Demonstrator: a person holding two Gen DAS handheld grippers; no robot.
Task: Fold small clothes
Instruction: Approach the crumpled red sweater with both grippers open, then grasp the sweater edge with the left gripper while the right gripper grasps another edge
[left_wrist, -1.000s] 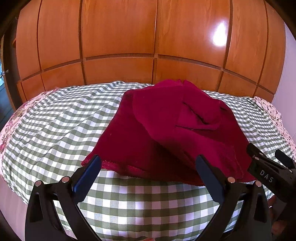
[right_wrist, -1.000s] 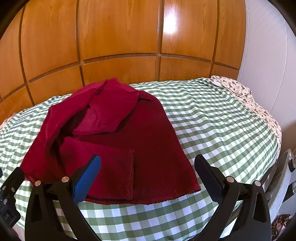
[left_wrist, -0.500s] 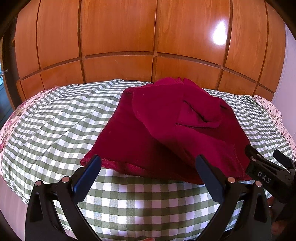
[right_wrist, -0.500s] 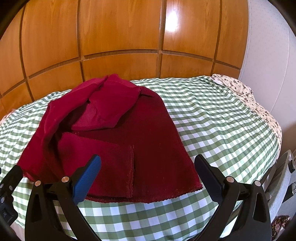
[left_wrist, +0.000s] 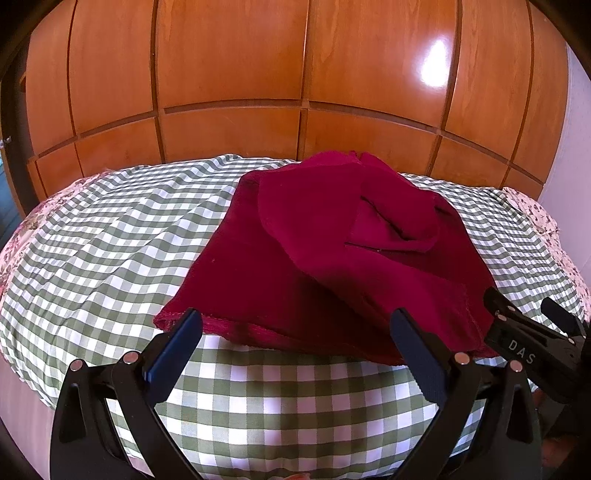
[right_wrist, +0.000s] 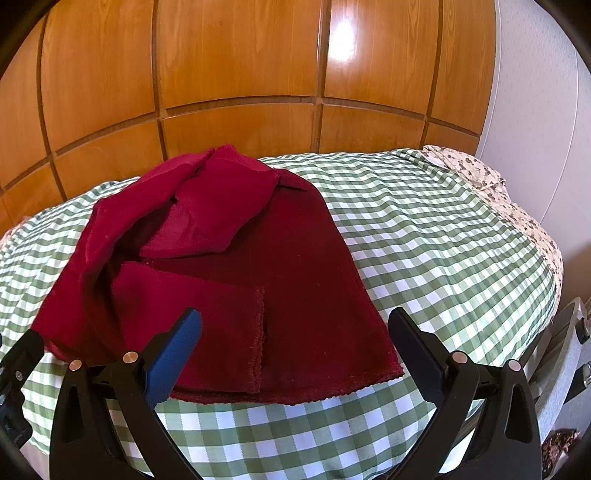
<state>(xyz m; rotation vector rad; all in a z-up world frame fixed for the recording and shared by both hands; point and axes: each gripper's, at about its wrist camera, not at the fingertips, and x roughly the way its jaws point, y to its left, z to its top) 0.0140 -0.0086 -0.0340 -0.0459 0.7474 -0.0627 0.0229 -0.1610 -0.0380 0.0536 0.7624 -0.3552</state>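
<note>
Both tongs (left_wrist: 295, 334) (right_wrist: 293, 334) nearer the red garment's (right_wrist: 295, 295) hem, spread wide.

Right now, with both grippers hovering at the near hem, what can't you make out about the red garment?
- Red garment, right wrist view: whether the bunched upper folds are sleeves or collar; they overlap.
- Left wrist view: the near right corner is partly behind the right hand-held gripper.
- Both views: the underside, hidden against the checked bedcover.

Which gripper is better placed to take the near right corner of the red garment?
The right gripper: open, it faces the red garment's corner. The left gripper faces the opposite end.
</note>
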